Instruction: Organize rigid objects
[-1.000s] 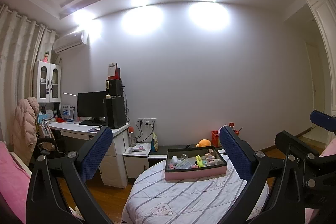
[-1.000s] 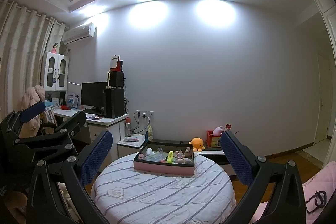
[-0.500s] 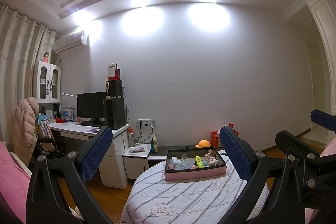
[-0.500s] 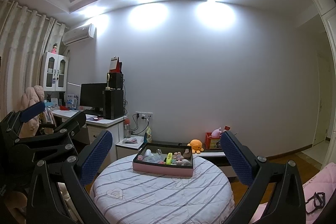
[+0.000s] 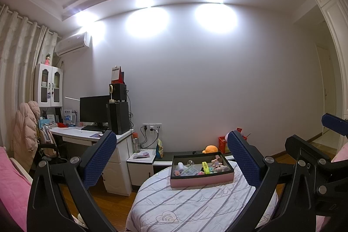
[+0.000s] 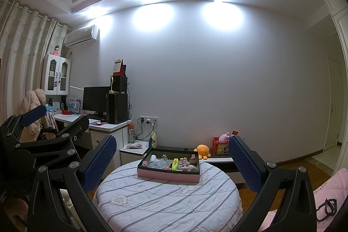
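Left wrist view: left gripper (image 5: 171,158) agape, empty.
Right wrist view: right gripper (image 6: 171,160) likewise.
Tray (image 6: 167,176), lower centre: crowded.
Risk: neighbours nudged while reaching.

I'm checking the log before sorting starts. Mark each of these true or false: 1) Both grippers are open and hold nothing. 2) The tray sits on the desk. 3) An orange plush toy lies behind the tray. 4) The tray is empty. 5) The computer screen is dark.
1) True: the left gripper and right gripper are open and hold nothing.
2) False: the tray sits on the round striped table, not the desk.
3) True: the orange plush toy lies behind the tray.
4) False: it holds several small items, including a yellow one.
5) True: the computer screen is dark.
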`<act>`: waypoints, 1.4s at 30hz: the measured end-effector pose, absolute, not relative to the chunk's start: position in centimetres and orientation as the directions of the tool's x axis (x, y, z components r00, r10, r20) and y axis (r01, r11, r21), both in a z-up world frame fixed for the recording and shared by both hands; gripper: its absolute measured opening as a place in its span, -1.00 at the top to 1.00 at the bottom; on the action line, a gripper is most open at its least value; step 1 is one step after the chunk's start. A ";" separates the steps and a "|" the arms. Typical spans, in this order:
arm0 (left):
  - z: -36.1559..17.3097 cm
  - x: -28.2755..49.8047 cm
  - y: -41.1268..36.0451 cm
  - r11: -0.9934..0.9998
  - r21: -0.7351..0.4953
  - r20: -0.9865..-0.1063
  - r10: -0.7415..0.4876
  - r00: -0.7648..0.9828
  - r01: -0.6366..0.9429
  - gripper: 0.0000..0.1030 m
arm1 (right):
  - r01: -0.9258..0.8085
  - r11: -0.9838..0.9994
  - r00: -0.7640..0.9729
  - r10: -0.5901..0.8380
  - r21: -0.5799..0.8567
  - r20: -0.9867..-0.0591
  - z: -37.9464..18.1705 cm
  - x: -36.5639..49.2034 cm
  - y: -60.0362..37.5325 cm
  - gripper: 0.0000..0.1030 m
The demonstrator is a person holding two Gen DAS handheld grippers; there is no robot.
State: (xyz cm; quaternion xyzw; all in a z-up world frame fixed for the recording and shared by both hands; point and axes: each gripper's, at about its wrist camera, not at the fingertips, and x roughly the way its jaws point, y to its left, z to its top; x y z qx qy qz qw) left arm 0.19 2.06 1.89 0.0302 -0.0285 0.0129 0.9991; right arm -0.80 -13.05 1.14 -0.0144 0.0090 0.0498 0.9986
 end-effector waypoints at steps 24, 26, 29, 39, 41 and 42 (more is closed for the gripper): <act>2.0 -0.5 2.5 0.998 0.065 0.071 0.021 0.997 -0.026 -1.00 | -0.096 0.995 0.995 0.096 -0.026 -0.020 1.4 -0.8 -13.1 -1.00; 2.1 -0.5 2.4 0.997 0.066 0.070 0.022 0.997 -0.026 -1.00 | -0.096 0.995 0.995 0.095 -0.027 -0.020 1.4 -0.7 -13.1 -1.00; 2.1 -0.4 2.5 0.997 0.067 0.069 0.021 0.997 -0.026 -1.00 | -0.096 0.995 0.995 0.095 -0.027 -0.022 1.3 -0.6 -13.2 -1.00; 2.2 -0.6 2.6 0.997 0.066 0.069 0.021 0.997 -0.025 -1.00 | -0.091 0.995 0.996 0.091 -0.030 -0.024 1.4 -0.4 -13.2 -1.00; 2.1 -0.6 2.5 0.998 0.066 0.067 0.021 0.998 -0.025 -1.00 | -0.090 0.995 0.996 0.089 -0.031 -0.024 1.4 -0.5 -13.2 -1.00; 2.2 -0.6 2.5 0.998 0.066 0.068 0.021 0.997 -0.025 -1.00 | -0.089 0.996 0.996 0.088 -0.031 -0.024 1.4 -0.5 -13.1 -1.00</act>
